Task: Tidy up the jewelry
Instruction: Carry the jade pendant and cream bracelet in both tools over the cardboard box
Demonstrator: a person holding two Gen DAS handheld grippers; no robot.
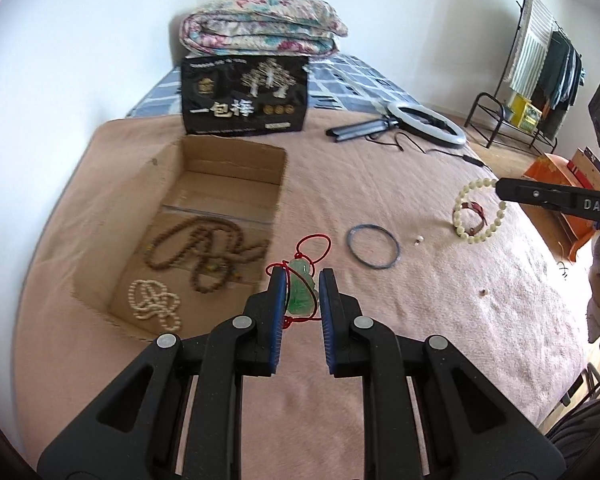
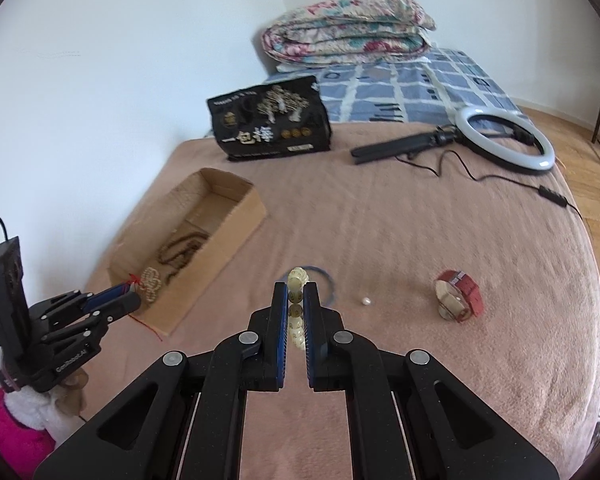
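— Left gripper (image 1: 300,276)? Angled down over the bed, jaws nearly closed, pads clamped on a green pendant (image 1: 301,292) with a red cord (image 1: 315,245).
— And the right gripper (image 2: 296,286)?
— Tilted down as well, jaws pressed almost together on a cream bead bracelet (image 2: 297,312), lifted clear of the blanket.
— Any hand visible?
— Only a pink sleeve (image 2: 16,436) with white cuff, behind the left gripper in the right wrist view.

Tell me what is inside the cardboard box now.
Inside the cardboard box lie a brown bead necklace and a white bead necklace. Its near wall hides part of the floor in the right wrist view.
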